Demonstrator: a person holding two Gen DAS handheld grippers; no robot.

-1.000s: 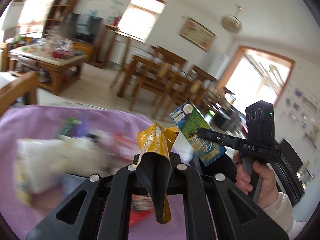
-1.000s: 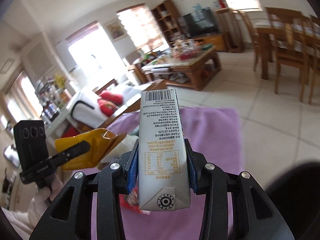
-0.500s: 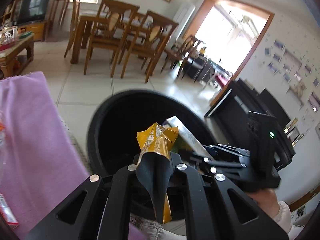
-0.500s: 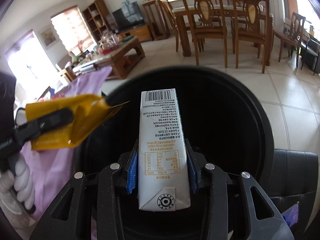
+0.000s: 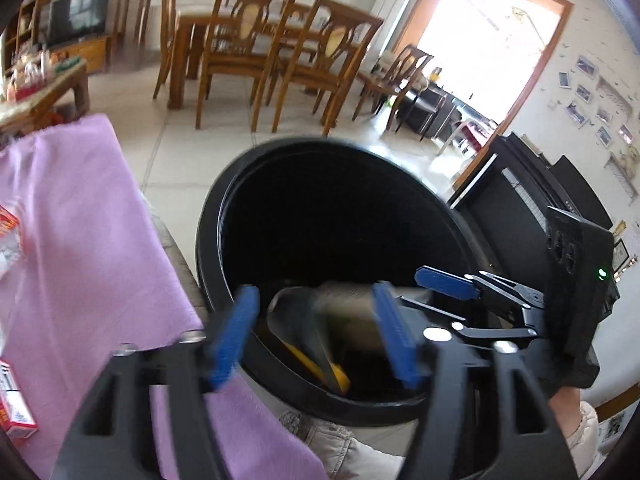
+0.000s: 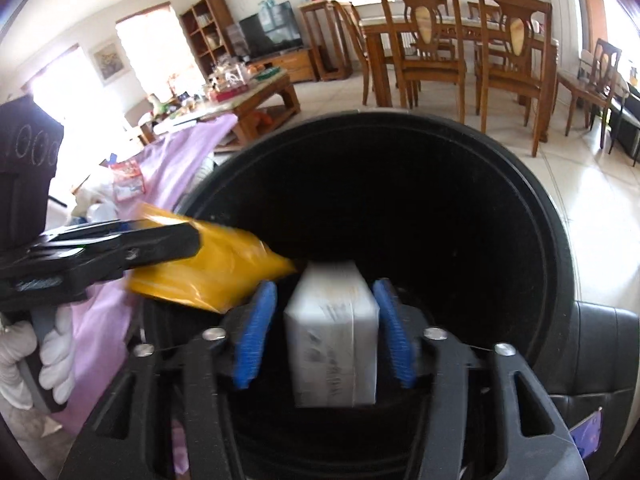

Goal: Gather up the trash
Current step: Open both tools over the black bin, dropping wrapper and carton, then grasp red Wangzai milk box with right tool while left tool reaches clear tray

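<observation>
Over the round black plastic bin (image 5: 208, 248), both of your grippers point down into its mouth. Your left gripper (image 5: 316, 332) has its blue pads spreading apart, and the crumpled yellow foil wrapper (image 5: 320, 356) sits blurred between them, loose of both. Your right gripper (image 6: 324, 332) is spreading too; the white rectangular drink carton (image 6: 334, 340) lies between its pads with gaps either side. Purple cloth (image 5: 80, 240) lies beside the bin.

No text readable anywhere. Print on the white carton (image 6: 332, 332) is motion-blurred to grey smears, and the red-and-white packs (image 5: 12, 404) on the purple cloth (image 5: 92, 240) carry lettering too small to make out.
</observation>
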